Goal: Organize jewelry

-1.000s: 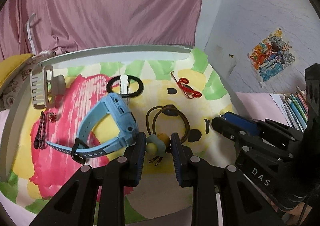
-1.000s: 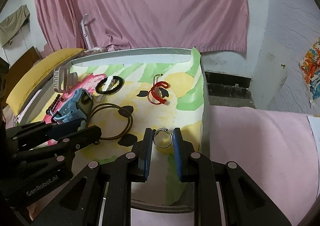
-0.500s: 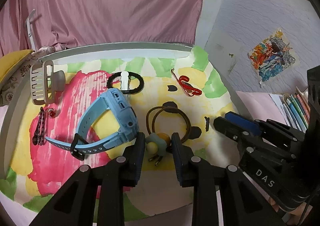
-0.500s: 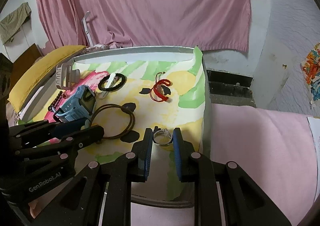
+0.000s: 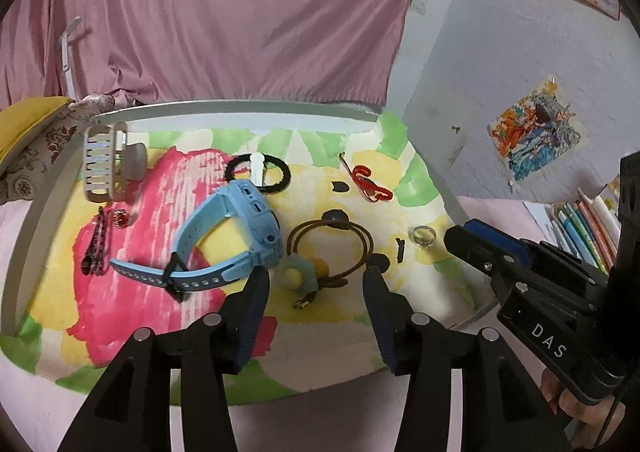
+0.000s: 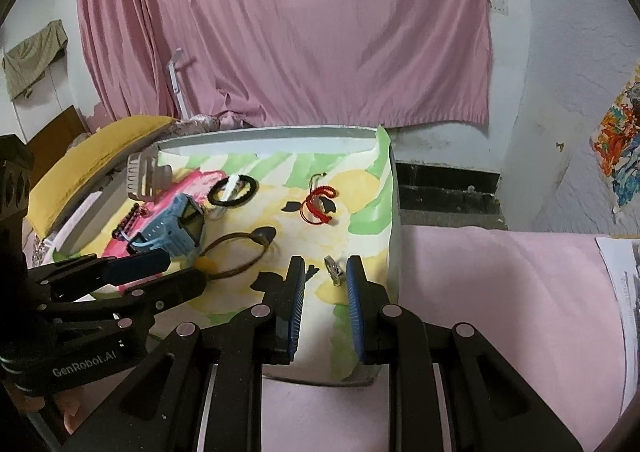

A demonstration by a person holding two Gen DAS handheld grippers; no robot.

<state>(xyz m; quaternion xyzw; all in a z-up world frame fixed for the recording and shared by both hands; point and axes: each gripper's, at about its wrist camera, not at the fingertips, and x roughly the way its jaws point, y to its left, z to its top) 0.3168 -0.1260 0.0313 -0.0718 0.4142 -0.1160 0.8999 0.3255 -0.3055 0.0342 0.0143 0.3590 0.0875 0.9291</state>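
The left tool [image 5: 314,278] is spread wide and holds nothing. Just past its tips lies a brown hair tie [image 5: 332,246] with a green and yellow charm, beside a big blue watch [image 5: 240,228]. The right tool [image 6: 326,280] is spread too, with a small silver ring [image 6: 334,268] lying between its tips on the painted bench [image 5: 200,336].

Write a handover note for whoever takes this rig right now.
Left gripper: open, empty, straddling the charm end of the brown hair tie.
Right gripper: open, around the ring lying on the cloth.
Blue watch, black hair tie, red cord, beaded bracelet and white clip lie loose on the cloth.
Done: nothing visibly sorted.
Left: everything.
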